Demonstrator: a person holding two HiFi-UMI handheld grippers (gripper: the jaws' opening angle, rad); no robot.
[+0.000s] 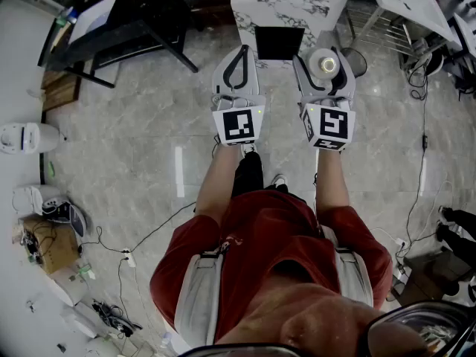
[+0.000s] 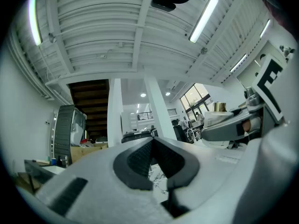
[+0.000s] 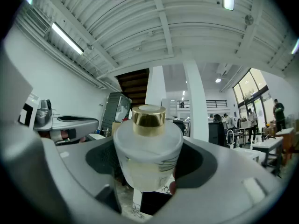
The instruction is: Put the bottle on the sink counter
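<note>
Bottle: frosted round bottle with gold cap (image 3: pixel 148 157), clamped in right gripper (image 1: pixel 325 59).
Left gripper (image 2: pixel 152 146): jaws together, empty.
Progress: not yet set down (white marbled counter (image 1: pixel 286 6) ahead).

We hold the two grippers side by side above the floor (image 1: pixel 149 147), the left gripper (image 1: pixel 240 53) to the left of the right gripper (image 1: pixel 327 53), with the bottle (image 1: pixel 325 65) upright between the right one's jaws. Ahead of both lies the counter (image 1: pixel 279 2), with its sink (image 1: pixel 280 43) between the two grippers. A table (image 1: pixel 119 28) stands well off to the left.
</note>
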